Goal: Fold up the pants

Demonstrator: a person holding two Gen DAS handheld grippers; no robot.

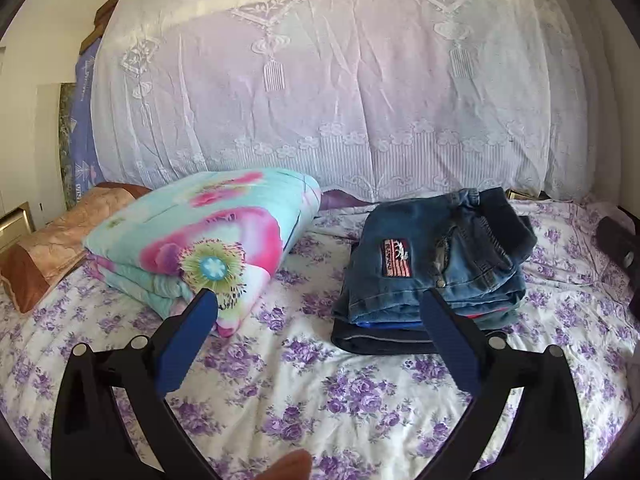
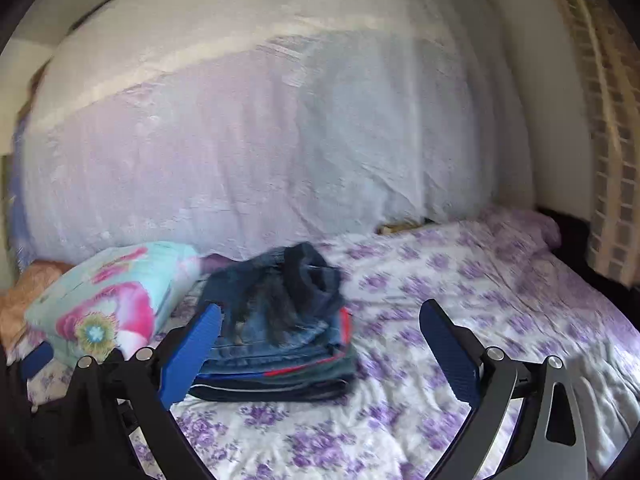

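Both the left gripper [image 1: 318, 300] and right gripper [image 2: 320, 314] have black linkage arms, silver round screws and ribbed blue finger pads [image 1: 188, 344].

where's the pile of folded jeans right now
The folded jeans sit on the flowered bedsheet, right of the rolled floral quilt and in front of the lace-covered headboard; in the right wrist view they lie left of centre.

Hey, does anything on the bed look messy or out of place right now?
Mostly tidy. The odd spot is the top blue denim jeans on the folded clothes pile: their waistband end is bunched and rumpled toward the back right, rather than lying flat like the layers beneath.
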